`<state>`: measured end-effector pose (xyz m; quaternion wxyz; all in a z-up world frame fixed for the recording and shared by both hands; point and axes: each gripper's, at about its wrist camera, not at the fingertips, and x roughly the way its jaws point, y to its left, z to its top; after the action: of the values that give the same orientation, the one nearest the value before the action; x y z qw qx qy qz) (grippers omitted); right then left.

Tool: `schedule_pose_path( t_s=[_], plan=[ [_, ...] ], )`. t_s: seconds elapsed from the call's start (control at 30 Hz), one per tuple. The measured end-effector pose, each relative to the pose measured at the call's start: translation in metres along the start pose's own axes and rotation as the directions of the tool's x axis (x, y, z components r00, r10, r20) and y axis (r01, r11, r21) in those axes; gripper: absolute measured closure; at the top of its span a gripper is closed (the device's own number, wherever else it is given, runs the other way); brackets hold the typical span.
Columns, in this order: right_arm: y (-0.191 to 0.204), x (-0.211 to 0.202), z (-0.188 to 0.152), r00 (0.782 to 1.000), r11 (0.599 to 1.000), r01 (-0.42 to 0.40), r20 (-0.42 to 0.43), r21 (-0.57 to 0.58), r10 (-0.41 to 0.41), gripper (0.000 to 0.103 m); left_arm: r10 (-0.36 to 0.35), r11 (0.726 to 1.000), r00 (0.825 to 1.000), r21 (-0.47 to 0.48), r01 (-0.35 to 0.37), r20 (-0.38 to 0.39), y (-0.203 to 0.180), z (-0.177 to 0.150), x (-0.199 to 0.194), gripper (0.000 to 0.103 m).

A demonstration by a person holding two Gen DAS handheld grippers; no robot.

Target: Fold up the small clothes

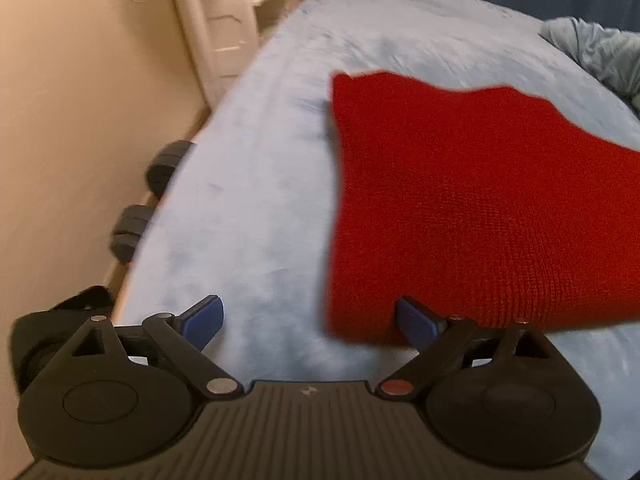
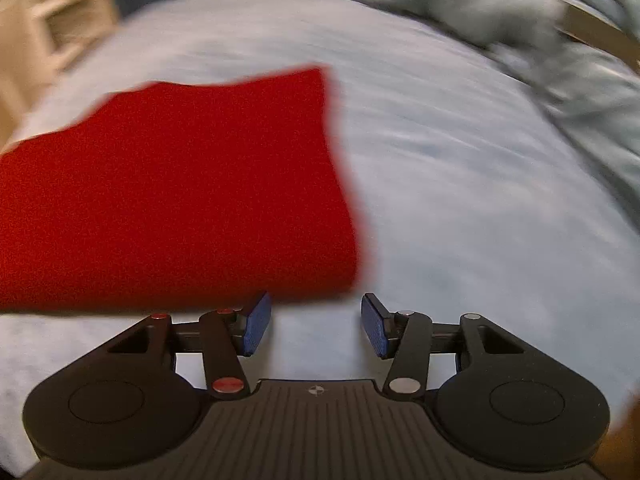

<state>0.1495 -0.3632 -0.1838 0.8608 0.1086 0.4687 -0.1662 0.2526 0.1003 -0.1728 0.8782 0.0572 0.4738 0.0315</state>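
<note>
A folded red knit garment (image 1: 472, 208) lies flat on the light blue bedcover (image 1: 260, 184). In the left wrist view it fills the right half, and my left gripper (image 1: 310, 322) stands wide open at its near left corner, nothing between the blue pads (image 1: 206, 316). The right wrist view shows the same red garment (image 2: 172, 196) on the left. My right gripper (image 2: 316, 326) is open at the garment's near right corner, with only bedcover (image 2: 460, 184) between its blue pads (image 2: 374, 326). Both views are blurred by motion.
A crumpled grey-blue blanket (image 2: 520, 28) lies at the far right of the bed. Left of the bed are a beige wall (image 1: 80, 100), a white shelf unit (image 1: 224, 20) and dark dumbbells (image 1: 148, 196) on the floor by the bed's edge.
</note>
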Motion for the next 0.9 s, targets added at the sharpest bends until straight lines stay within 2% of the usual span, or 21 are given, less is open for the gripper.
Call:
schedule_pose_path(
  t_s=[0.07,0.2,0.3,0.43,0.57,0.63,0.9],
  plan=[
    [-0.019,-0.027,-0.002,1.000,0.999,-0.008,0.015,0.041,0.008,0.051,0.032,0.999,0.999,0.011,-0.032,0.027,0.009,-0.003,-0.023,0.005],
    [-0.020,-0.091,-0.014,0.994,0.997,-0.066,0.087,0.044,0.062,0.042,0.015,1.000,0.995,0.003,-0.016,0.098,0.012,-0.018,-0.078,0.000],
    [-0.002,-0.136,-0.029,0.981,0.992,-0.130,0.144,0.003,0.128,0.033,-0.047,0.999,0.993,0.008,0.047,0.112,-0.003,-0.035,-0.119,0.000],
    [0.043,-0.179,-0.049,0.969,0.992,-0.106,0.216,-0.073,0.120,0.025,-0.066,0.997,0.990,0.044,0.061,0.122,-0.034,-0.055,-0.160,0.000],
    [0.061,-0.206,-0.069,0.954,0.980,-0.185,0.224,-0.077,0.198,0.024,-0.113,0.993,0.982,0.052,0.107,0.148,-0.049,-0.075,-0.191,0.000],
    [0.066,-0.212,-0.075,0.949,0.973,-0.215,0.216,-0.083,0.228,0.024,-0.111,0.993,0.981,0.055,0.103,0.159,-0.052,-0.084,-0.199,0.000],
    [0.079,-0.237,-0.098,0.931,0.955,-0.247,0.232,-0.166,0.281,0.024,-0.101,0.995,0.979,0.007,0.101,0.180,-0.044,-0.105,-0.220,0.000]
  ],
)
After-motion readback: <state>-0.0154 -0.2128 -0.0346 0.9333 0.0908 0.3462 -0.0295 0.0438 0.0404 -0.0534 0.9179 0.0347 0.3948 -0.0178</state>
